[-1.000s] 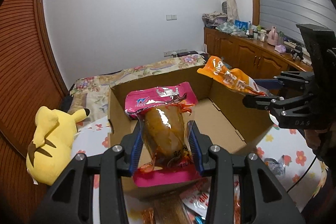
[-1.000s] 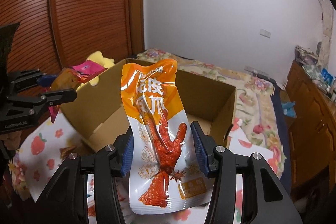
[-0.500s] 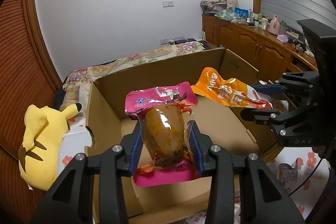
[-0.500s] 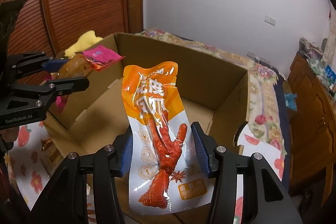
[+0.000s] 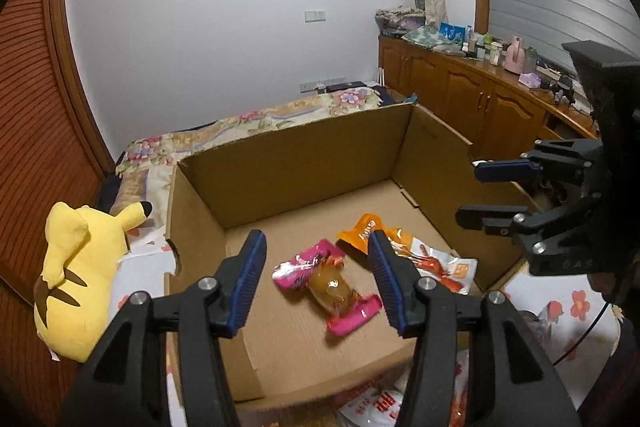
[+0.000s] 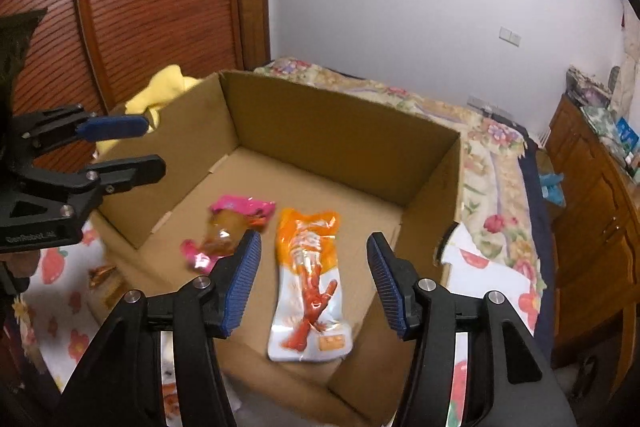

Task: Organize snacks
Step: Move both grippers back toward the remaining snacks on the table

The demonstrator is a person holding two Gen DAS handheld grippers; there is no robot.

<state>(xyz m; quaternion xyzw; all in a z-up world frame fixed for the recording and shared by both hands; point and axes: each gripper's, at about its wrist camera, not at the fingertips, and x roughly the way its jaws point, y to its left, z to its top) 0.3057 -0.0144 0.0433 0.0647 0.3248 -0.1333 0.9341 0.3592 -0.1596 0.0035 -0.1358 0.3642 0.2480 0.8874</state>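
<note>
the likeliest trouble from here is in the next pickup: more snacks lie outside the box, just under its near wall, and a low sweep toward them could catch a finger on that wall and drag the light box across the bed. the two packs inside are flat, slick film; if the box is jolted they would slide, and the orange pack lies close to the near right corner where a careless reach could snag it. the two grippers also hang near each other over the box, so turning both at once risks a knock

the left gripper has its fingers spread wide and holds nothing; it hovers above the pink pack, not touching it. the right gripper is equally wide and empty, poised over the orange pack without contact. both packs rest on the box floor side by side, pink to the left, orange to the right, seemingly just touching. a yellow plush sits outside the box's left wall
</note>
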